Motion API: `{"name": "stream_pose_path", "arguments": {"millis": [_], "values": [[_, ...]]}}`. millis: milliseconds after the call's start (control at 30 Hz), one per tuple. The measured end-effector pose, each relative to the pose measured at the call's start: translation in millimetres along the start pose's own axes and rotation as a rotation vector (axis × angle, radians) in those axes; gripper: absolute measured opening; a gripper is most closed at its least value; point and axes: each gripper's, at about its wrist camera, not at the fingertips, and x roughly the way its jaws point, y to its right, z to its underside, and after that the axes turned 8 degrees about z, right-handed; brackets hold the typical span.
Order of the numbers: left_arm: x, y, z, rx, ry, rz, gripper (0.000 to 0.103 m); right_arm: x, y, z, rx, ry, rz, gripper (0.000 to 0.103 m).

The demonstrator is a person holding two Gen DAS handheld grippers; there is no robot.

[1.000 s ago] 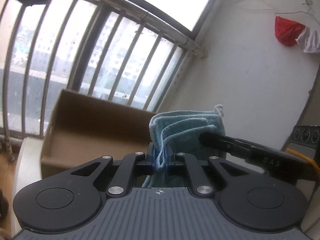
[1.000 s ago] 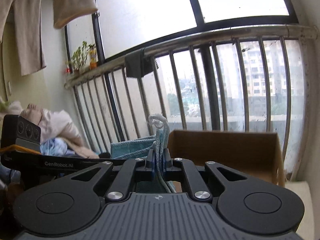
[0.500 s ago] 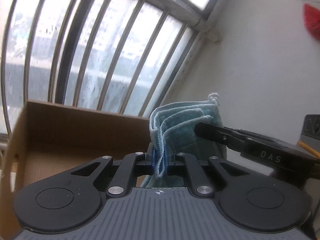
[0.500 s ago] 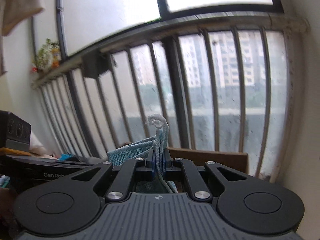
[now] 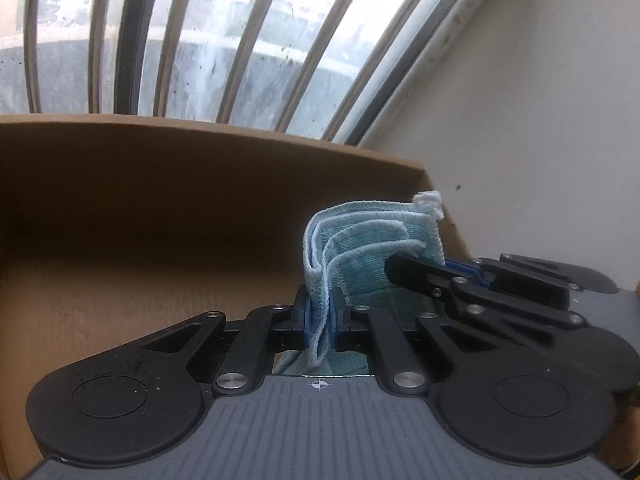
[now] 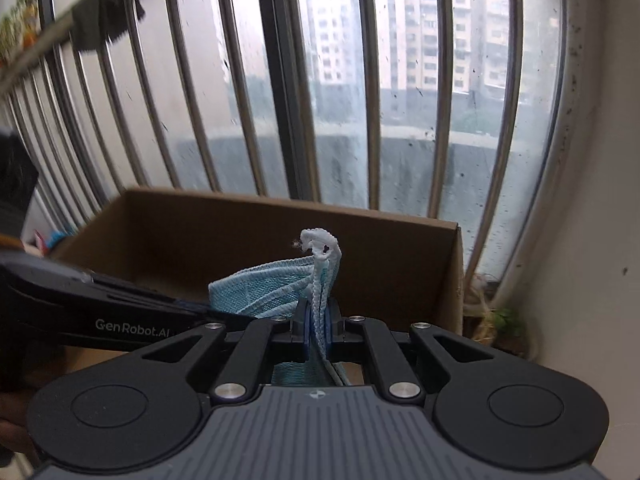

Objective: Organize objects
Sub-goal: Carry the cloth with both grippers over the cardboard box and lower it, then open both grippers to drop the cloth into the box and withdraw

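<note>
Ahead of my fingers gapes the open brown cardboard box [image 5: 160, 240], its far wall under the barred window [image 6: 320, 80] and its floor bare. Both my left gripper [image 5: 320, 320] and right gripper [image 6: 316, 328] are pinched tight on the folded light-blue terry cloth [image 5: 360, 248], stretched between them over the box. It looks light, soft and floppy, so hemmed edges seem the best hold, and I judge there is ample room to lower it clear of the box rim.

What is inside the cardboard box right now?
The cardboard box shows only bare brown walls and floor. Its near floor is covered by the folded towel and both grippers, so unseen.
</note>
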Motion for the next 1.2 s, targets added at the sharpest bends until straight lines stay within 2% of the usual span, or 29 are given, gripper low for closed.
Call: {"name": "stream_pose_path", "arguments": {"millis": [300, 367, 433, 533, 600, 767, 833, 933, 1100, 1200], "values": [[21.4, 2.5, -6.9, 0.004, -0.045, -0.059, 0.009, 19.8, -8.3, -4.5, -0.052, -0.054, 0.111, 0.008], [22.0, 3.9, -5.2, 0.005, -0.047, -0.08, 0.014, 21.6, -6.7, -8.5, -0.039, -0.069, 0.105, 0.009], [22.8, 3.7, -10.6, -0.007, -0.056, -0.092, 0.031, 20.4, -6.5, -11.5, -0.042, -0.076, 0.127, 0.011], [18.3, 1.8, -9.0, -0.027, -0.049, -0.119, 0.044, 20.8, -4.7, -14.5, -0.025, -0.104, 0.154, 0.014], [13.2, 0.8, -7.4, -0.041, -0.045, -0.127, 0.049, 17.7, -1.1, -16.1, 0.0, -0.106, 0.151, 0.021], [-0.3, 5.6, -14.2, -0.039, -0.022, -0.132, 0.064, 3.4, 4.0, -17.3, 0.031, -0.095, 0.138, 0.028], [-3.6, 9.6, -14.4, -0.033, -0.004, -0.133, 0.069, -9.6, 4.7, -16.7, 0.048, -0.082, 0.123, 0.03], [-25.9, 18.9, -9.6, -0.017, 0.02, -0.123, 0.07, -32.3, 6.5, -12.9, 0.072, -0.049, 0.091, 0.036], [-70.1, 45.6, 5.6, 0.043, 0.073, -0.1, 0.079, -98.2, 7.3, 4.5, 0.12, 0.048, 0.019, 0.063], [-103.8, 59.6, 21.3, 0.079, 0.137, -0.079, 0.086, -141.0, 6.6, 18.7, 0.135, 0.118, -0.019, 0.066]]}}
